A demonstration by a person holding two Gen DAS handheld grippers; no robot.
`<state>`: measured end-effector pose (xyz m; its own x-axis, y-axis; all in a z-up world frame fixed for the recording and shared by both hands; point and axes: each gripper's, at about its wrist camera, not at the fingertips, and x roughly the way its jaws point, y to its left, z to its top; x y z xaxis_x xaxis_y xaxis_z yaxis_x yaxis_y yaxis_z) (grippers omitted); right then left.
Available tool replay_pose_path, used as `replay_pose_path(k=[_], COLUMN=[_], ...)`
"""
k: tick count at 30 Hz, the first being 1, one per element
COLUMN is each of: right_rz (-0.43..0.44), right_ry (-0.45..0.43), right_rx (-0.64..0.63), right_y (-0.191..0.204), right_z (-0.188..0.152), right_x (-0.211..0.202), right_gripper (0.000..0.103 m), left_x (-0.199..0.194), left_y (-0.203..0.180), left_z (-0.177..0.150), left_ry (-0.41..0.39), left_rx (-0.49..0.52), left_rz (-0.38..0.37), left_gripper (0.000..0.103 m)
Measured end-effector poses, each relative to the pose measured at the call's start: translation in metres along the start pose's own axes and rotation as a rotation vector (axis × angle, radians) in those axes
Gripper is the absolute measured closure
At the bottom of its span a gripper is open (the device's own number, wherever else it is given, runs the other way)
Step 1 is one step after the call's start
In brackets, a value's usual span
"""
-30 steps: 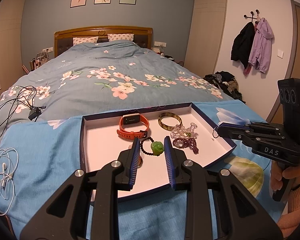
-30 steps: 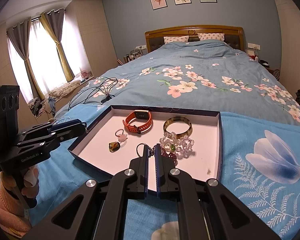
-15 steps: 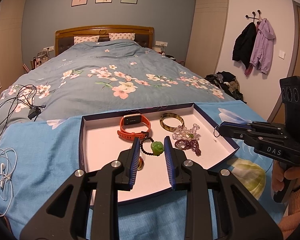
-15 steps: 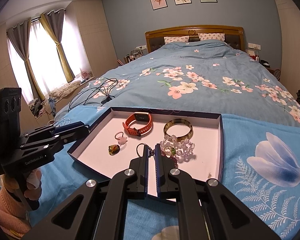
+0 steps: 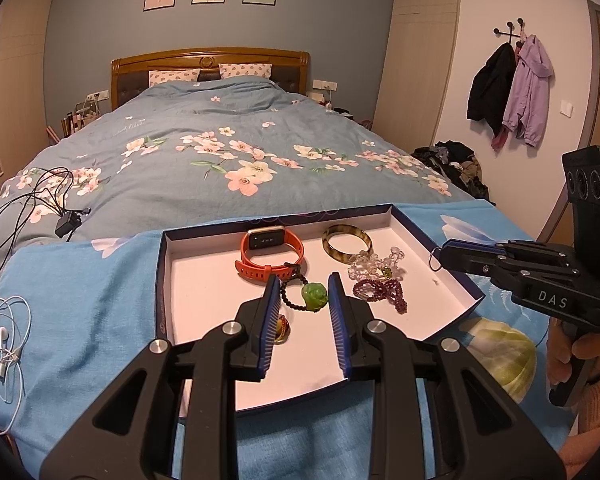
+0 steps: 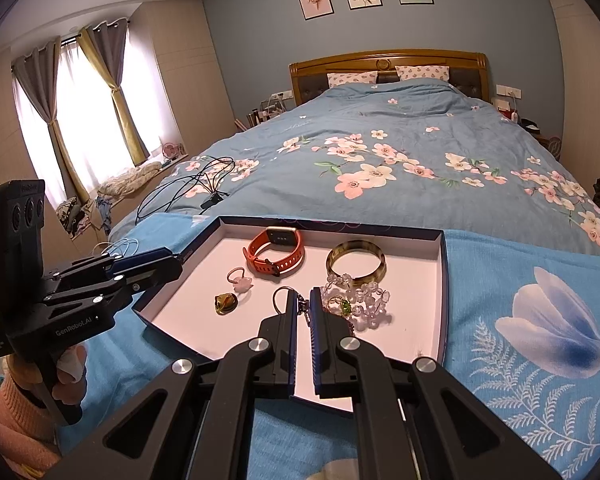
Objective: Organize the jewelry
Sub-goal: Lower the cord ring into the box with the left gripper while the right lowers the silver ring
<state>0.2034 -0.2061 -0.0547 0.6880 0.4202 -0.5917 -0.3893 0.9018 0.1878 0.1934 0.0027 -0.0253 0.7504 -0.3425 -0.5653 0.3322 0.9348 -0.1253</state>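
A shallow dark-rimmed tray [image 5: 162, 280] [image 6: 442, 280] lies on the bed. In it are an orange smartwatch [image 5: 270, 252] [image 6: 276, 252], a brown bangle [image 5: 346, 238] [image 6: 356, 262], a clear bead bracelet [image 5: 374, 262] [image 6: 360, 300], a purple bead strand [image 5: 380, 290], a black bead bracelet with a green charm [image 5: 314, 296], a pink ring [image 6: 238, 280] and an amber pendant [image 6: 225, 303]. My left gripper [image 5: 302, 286] is open around the green charm. My right gripper [image 6: 305, 300] is shut on a small metal ring with a chain [image 6: 282, 298] [image 5: 434, 258], held above the tray.
A blue blanket [image 6: 520, 320] covers the bed's foot under the tray. White earphones [image 5: 4, 340] and black charger cables [image 5: 40, 204] lie at the left. Coats [image 5: 508, 92] hang on the right wall; clothes lie on the floor below.
The right gripper has drifted slightly with the ring still held. The left gripper stays open around the green charm.
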Motion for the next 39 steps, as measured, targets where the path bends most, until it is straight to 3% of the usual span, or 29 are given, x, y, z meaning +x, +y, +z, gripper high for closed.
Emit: replay_pose_path(k=[39], right_rz=[0.002], right_ry=[0.006], right_rx=[0.007], right_y=[-0.003], right_z=[0.004], right_x=[0.012], right_gripper=[0.099], left_x=[0.026], left_y=[0.006], left_z=[-0.005], left_ry=[0.037], left_rx=[-0.001], left_rz=[0.031], left_gripper=[0.078])
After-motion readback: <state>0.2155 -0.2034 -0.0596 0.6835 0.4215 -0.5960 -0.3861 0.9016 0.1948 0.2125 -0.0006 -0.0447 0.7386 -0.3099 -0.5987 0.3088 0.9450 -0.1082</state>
